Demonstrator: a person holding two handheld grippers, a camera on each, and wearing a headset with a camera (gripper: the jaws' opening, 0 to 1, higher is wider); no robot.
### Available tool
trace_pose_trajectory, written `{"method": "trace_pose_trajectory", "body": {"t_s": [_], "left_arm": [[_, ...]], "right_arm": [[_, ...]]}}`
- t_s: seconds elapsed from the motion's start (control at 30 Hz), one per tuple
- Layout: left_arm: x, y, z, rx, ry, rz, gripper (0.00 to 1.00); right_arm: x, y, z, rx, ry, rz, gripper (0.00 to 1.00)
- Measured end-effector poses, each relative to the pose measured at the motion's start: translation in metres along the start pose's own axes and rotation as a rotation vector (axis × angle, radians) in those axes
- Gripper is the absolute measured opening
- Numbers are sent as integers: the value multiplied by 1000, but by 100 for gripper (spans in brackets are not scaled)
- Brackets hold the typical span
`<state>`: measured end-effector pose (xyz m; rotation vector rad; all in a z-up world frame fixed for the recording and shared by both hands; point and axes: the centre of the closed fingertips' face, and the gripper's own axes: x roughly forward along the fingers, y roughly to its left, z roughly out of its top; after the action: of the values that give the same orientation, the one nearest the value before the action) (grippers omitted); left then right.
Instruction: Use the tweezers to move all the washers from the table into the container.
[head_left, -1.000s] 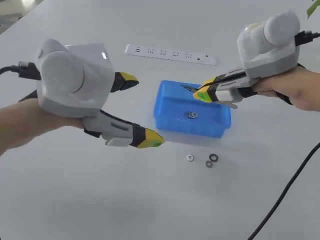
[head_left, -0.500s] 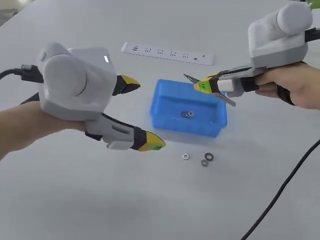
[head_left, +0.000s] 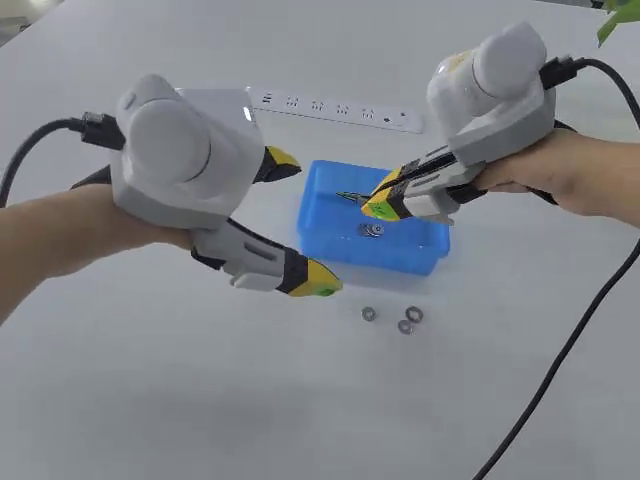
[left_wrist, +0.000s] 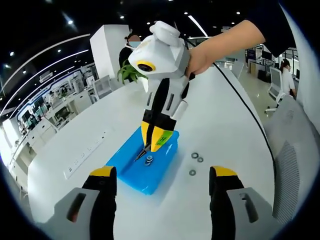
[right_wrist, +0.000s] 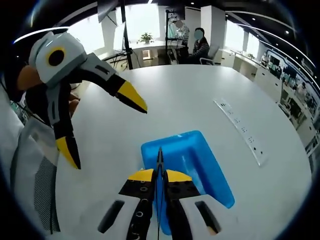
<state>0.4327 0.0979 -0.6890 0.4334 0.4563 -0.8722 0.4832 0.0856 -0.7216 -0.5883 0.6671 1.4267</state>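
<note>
We hold the right gripper (head_left: 385, 200) clenched on the tweezers (head_left: 352, 197), its jaws pressed together around the handle so the thin tips stick out ahead of them. The tips hang over the middle of the blue container (head_left: 330, 245); whether they carry a washer is too small to tell. Just below them, on the container's floor, lie the stowed washers (head_left: 374, 231) in a small cluster. The left gripper (head_left: 300, 222) is released, its jaws spread wide and holding nothing, hovering at the container's left end. Out on the white table (head_left: 150, 400), three loose washers (head_left: 405, 327) sit close together just beside the container's near wall, on our side of it. That is the relation we judge the next move to turn on: from the tweezer tips the loose washers lie toward us and down, past the near wall. The tweezers' long axis runs across the container from right to left, so it must swing over that wall. The left gripper's near jaw is nearer to them, yet the right holds the tool. A power strip (head_left: 335, 110) lies beyond the container.
</note>
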Motion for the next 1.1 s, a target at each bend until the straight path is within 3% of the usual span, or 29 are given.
{"method": "trace_pose_trajectory", "body": {"t_s": [0.33,0.47,0.6,0.87,0.97,1.1], "left_arm": [[13,16,5,55,27,-37,69],[21,22,10,71,29,-56,59],[34,28,9,119,65,-80,49],[54,27,5,167,117,-136,29],[57,23,5,164,120,-167,26],[60,23,0,206,157,-183,23]], "right_arm": [[-2,7,5,-60,-3,22,7],[-2,9,4,-72,1,31,7],[-4,12,2,-89,11,32,7],[-9,14,0,-96,10,38,7],[-9,13,-2,-101,14,36,7],[-8,12,-3,-107,18,41,7]]}}
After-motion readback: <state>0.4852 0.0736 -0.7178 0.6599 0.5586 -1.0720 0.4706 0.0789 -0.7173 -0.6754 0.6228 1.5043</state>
